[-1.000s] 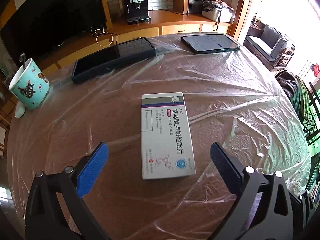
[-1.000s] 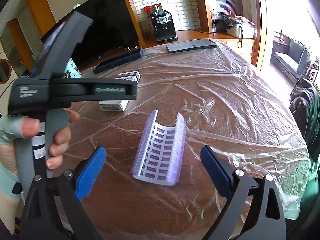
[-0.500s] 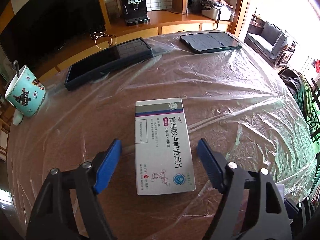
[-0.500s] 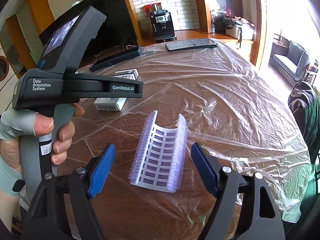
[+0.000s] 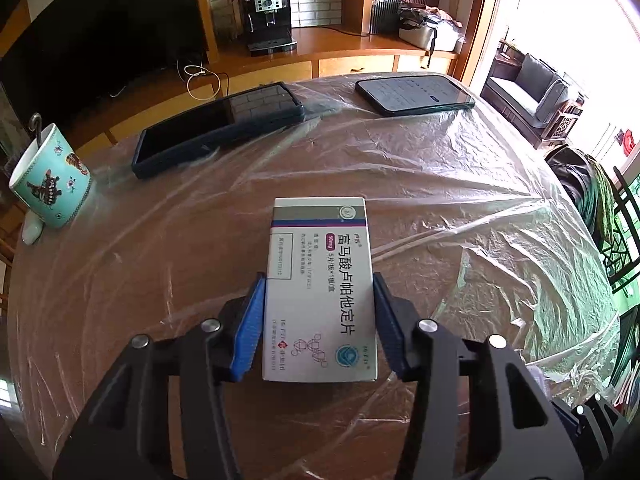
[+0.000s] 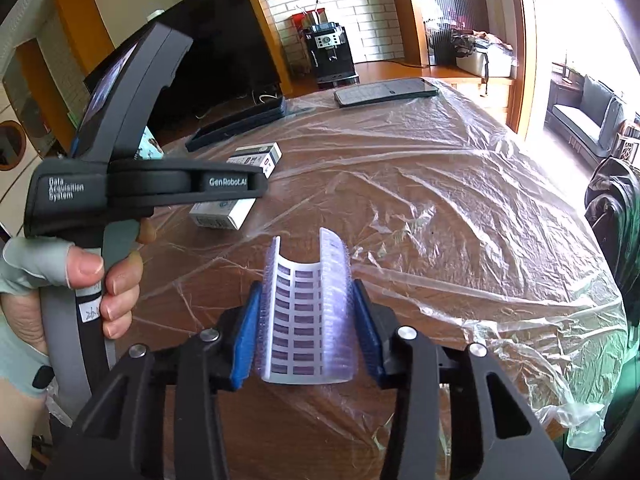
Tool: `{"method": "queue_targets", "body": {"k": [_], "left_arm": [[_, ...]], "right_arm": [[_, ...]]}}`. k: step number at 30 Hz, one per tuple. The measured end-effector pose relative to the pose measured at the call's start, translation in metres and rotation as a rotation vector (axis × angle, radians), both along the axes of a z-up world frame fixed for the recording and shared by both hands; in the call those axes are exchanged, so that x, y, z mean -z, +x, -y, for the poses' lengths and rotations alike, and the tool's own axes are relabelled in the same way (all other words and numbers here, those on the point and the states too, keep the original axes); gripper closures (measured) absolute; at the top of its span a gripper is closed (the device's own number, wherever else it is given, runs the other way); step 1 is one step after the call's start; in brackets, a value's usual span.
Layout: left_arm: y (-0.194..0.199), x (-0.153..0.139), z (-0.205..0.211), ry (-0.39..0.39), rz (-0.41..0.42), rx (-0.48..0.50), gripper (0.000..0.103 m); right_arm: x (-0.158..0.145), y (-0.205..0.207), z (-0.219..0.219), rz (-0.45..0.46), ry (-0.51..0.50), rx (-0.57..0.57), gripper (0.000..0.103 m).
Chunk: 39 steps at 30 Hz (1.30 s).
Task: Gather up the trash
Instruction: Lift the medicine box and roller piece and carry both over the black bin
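**Box and blister sheet gripped on the wrapped surface**

The left claw (image 5: 318, 324) is seen closing, its blue pads (image 5: 250, 328) pressed against the long sides of a white rectangular medicine box (image 5: 320, 292) printed with dark characters. The box lies flat on the round brown surface (image 5: 440, 200), which is covered with crinkled clear plastic film. The right claw (image 6: 306, 328) is clamped on a curled white blister sheet with purple cells (image 6: 306, 312), its edges bent upward between the pads. Farther back, a dark tablet (image 5: 218, 128), a black phone (image 5: 416, 94) and a turquoise patterned mug (image 5: 50, 182) are set apart. A hand (image 6: 80, 280) holding the left tool is visible in the right view.
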<state>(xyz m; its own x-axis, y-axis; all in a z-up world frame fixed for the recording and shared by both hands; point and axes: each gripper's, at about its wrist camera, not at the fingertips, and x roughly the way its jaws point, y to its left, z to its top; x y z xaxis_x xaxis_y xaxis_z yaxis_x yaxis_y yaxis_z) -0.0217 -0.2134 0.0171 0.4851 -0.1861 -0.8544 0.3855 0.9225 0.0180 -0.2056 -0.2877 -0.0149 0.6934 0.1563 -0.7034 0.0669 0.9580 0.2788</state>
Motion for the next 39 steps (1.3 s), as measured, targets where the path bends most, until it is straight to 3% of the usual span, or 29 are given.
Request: {"method": "queue_targets", "body": {"k": [20,39], "left_arm": [[-0.040,-0.024,-0.039,-0.056,0.021,-0.002,0.051],[-0.113,-0.047,-0.099,-0.097,0.082,-0.018,0.051]], "right_arm": [[-0.018,0.002,-0.004,0.026,-0.018,-0.062,0.060],[-0.039,-0.022,-0.027,0.057,-0.009,-0.182,0.060]]}}
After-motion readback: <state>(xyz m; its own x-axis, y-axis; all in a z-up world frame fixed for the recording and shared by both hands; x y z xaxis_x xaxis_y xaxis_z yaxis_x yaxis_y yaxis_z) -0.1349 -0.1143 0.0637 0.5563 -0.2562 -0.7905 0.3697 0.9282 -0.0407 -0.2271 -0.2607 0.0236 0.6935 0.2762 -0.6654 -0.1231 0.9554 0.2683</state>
